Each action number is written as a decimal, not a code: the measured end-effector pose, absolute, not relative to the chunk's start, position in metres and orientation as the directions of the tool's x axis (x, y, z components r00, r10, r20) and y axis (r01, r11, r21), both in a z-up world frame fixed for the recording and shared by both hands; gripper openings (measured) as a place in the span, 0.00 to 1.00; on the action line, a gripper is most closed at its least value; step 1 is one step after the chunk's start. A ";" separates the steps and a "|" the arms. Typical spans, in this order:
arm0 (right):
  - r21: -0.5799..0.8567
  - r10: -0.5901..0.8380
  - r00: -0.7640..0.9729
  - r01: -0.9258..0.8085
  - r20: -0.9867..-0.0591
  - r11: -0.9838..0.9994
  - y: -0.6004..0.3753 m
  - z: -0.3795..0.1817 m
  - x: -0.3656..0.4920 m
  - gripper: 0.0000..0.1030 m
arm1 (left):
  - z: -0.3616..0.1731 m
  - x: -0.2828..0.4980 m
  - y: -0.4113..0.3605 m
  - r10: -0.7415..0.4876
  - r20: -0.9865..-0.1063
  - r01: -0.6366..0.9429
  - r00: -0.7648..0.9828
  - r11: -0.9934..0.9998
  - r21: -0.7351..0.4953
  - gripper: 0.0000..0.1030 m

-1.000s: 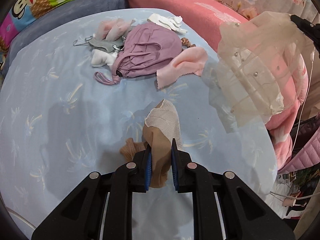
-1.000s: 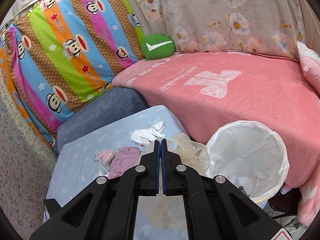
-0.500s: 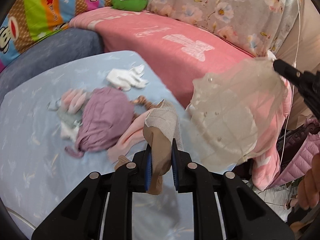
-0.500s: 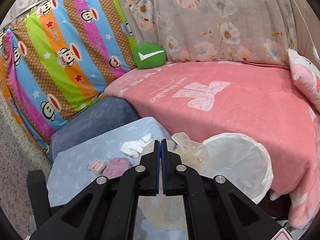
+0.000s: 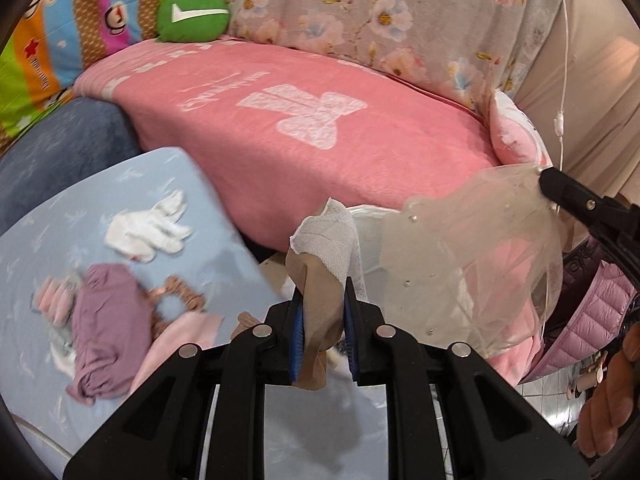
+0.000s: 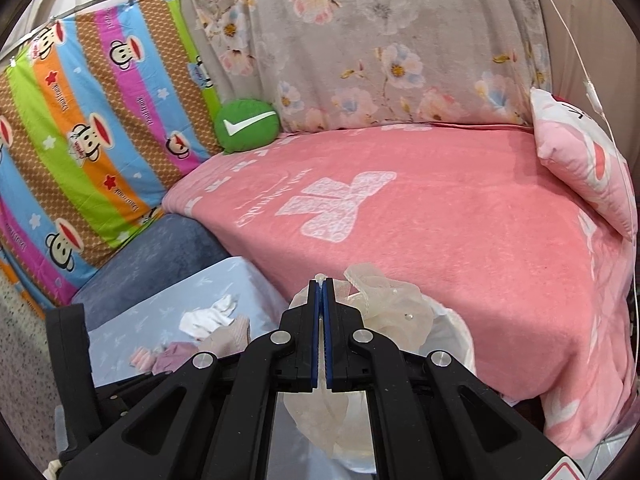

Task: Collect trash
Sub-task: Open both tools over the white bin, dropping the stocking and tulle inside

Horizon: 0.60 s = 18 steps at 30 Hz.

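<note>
While the lined bin sits low between the blue-sheeted bench and the pink bed, both loads are held above or near its mouth. The left claw is pinched on a tan stocking with a white mesh cuff; the piece stands upright between the blue pads, its long axis running from 6 to 12 o'clock in the left wrist view, the cuff at the top and a short tail hanging below the pads. The right claw is pressed together on a thin edge of a sheer cream fabric dotted with beads, most of which hangs under and to the 3 o'clock side of the fingers.

In the right wrist view the white liner of the bin is seen at about 4 o'clock from that claw, just beside it and partly hidden by the sheer fabric, so the right claw is judged the nearer of the two. In the left wrist view only a pale strip of what is taken to be the liner shows at 2 o'clock from the stocking, behind the hanging fabric; a shift toward 2 o'clock is judged necessary before the stocking can be dropped. On the bench, at 9 o'clock from the left claw, a white glove, a purple garment and a pink cloth lie uncollected.
</note>
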State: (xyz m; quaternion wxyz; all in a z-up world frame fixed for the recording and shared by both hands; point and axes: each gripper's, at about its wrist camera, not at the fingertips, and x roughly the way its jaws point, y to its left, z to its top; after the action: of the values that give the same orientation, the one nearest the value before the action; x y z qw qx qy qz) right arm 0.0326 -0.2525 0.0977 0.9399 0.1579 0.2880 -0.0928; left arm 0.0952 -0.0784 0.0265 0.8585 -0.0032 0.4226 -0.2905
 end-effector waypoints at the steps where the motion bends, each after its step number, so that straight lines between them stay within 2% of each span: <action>1: 0.244 -0.087 0.815 0.271 -0.573 0.931 -0.256 0.096 0.034 0.02 | 0.027 0.096 -0.086 -0.507 -0.723 0.506 0.469 0.825 -0.251 0.17; 6: 0.234 -0.114 0.809 0.297 -0.576 0.926 -0.269 0.091 0.037 0.05 | 0.025 0.103 -0.110 -0.520 -0.729 0.528 0.446 0.810 -0.256 0.19; 7: 0.234 -0.117 0.807 0.302 -0.579 0.924 -0.271 0.089 0.038 0.06 | 0.024 0.105 -0.112 -0.518 -0.733 0.523 0.441 0.812 -0.259 0.28; 8: 0.236 -0.117 0.805 0.305 -0.581 0.923 -0.273 0.088 0.038 0.06 | 0.023 0.106 -0.114 -0.519 -0.734 0.519 0.439 0.813 -0.264 0.42; 9: 0.238 -0.118 0.803 0.309 -0.583 0.921 -0.275 0.087 0.038 0.08 | 0.023 0.108 -0.114 -0.521 -0.730 0.512 0.442 0.815 -0.271 0.50; 10: 0.240 -0.120 0.802 0.312 -0.585 0.919 -0.277 0.086 0.038 0.11 | 0.023 0.108 -0.115 -0.520 -0.726 0.506 0.450 0.818 -0.273 0.64; 11: 0.241 -0.121 0.801 0.315 -0.586 0.918 -0.278 0.085 0.037 0.12 | 0.024 0.108 -0.115 -0.517 -0.720 0.499 0.463 0.823 -0.270 0.70; 18: 0.246 -0.121 0.799 0.320 -0.590 0.915 -0.276 0.080 0.031 0.21 | 0.025 0.108 -0.115 -0.498 -0.716 0.492 0.488 0.835 -0.246 0.72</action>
State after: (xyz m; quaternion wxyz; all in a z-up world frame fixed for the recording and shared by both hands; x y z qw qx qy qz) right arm 0.0308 -0.2759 0.0805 0.9331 0.1690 0.2945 -0.1183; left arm 0.1082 -0.1153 0.0255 0.8626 -0.0037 0.4166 -0.2871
